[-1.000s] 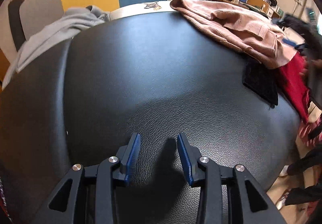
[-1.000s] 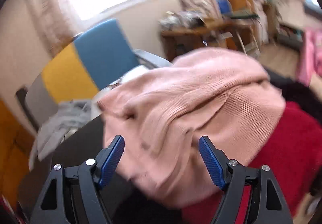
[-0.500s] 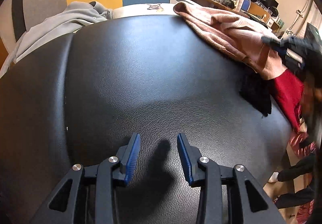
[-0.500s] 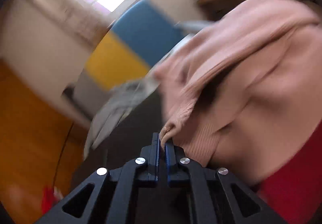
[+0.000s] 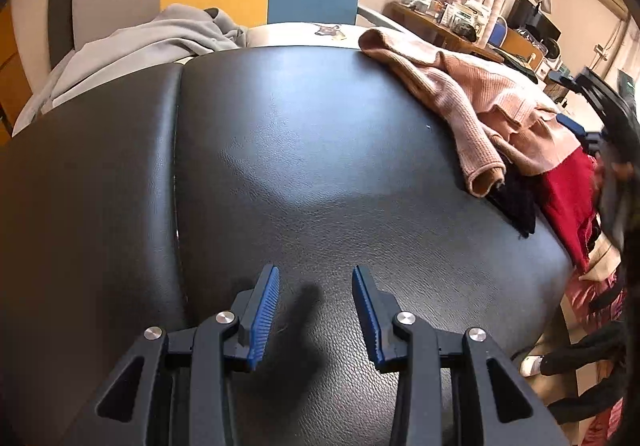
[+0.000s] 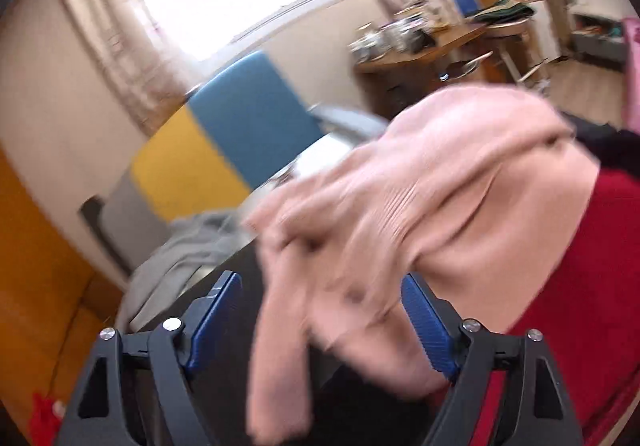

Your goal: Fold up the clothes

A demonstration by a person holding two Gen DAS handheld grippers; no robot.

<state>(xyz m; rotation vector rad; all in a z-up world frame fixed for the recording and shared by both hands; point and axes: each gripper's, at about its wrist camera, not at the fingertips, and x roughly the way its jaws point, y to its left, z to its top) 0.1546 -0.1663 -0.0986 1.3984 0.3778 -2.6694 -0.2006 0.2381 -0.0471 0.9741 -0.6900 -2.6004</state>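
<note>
Leather fills most of my left-hand view: one black padded table, split by a single seam on its left side. Far left on it lies one grey sweatshirt. My left gripper hovers over bare leather at the near edge, its two blue pads apart with nothing between them. Far right lie three garments in one pile: a pink knit sweater on top, something black under its cuff, and a red garment at the table's right edge. My right gripper has just been opening; its jaws stand wide, and a blurred sleeve of the pink sweater hangs loosely between them.
</note>
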